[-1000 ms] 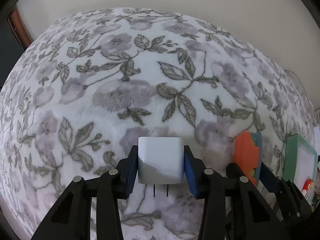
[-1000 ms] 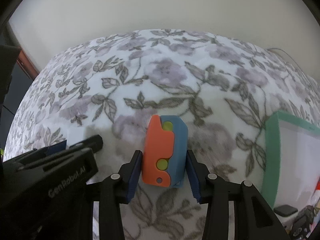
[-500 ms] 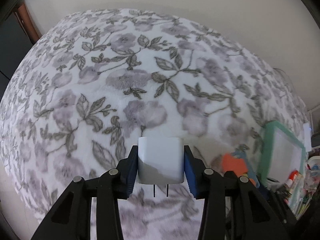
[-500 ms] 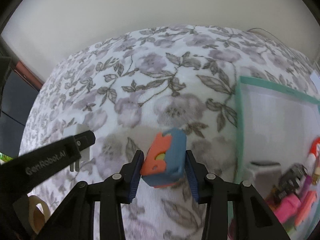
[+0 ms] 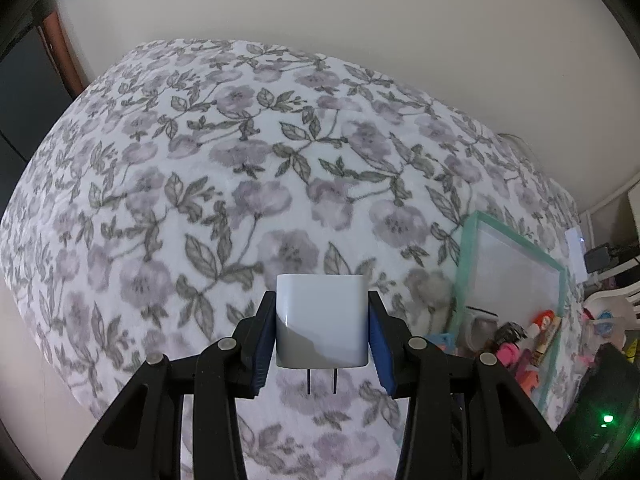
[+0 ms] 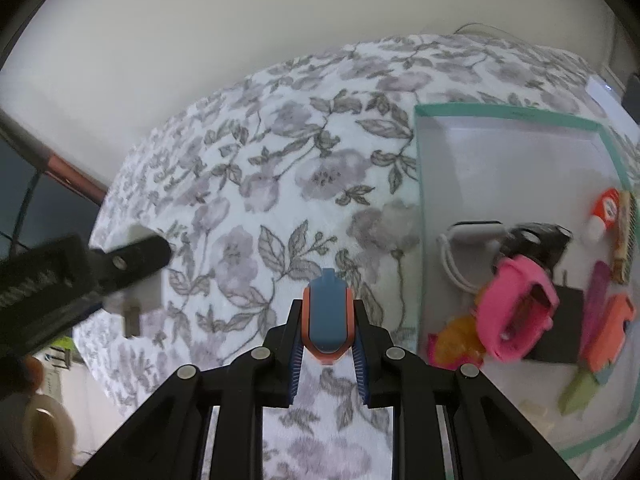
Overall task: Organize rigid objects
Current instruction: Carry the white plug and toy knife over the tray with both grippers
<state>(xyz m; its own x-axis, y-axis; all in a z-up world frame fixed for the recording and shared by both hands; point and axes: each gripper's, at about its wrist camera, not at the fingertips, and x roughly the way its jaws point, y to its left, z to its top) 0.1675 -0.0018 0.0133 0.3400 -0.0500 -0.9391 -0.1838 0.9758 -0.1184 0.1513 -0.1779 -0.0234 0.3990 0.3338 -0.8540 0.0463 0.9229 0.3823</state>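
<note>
**A:** Both hands loaded at once. The left gripper (image 5: 322, 330) sits about half open, clamped on the white plug (image 5: 321, 326), pads flat on its two sides and prongs pointing back at the camera, up in the air over the flowery blanket (image 5: 240, 184). The right gripper (image 6: 327, 330) has just been closing and is nearly shut now, pinching the orange-and-blue toy (image 6: 327, 320) by its thin edge.

**B:** And the tray (image 6: 496, 114)?

**A:** Green-rimmed, off to the right, near end already packed with a pink thing (image 6: 516, 312) and other bits. The far half looks bare.

**B:** Then I'd do one at a time. The right is closest, so get well past the rim, go low over the bare part, then let go. That edge grip looks twitchy, so no fast wrist turns. Lay the plug on its side nearby.
</note>
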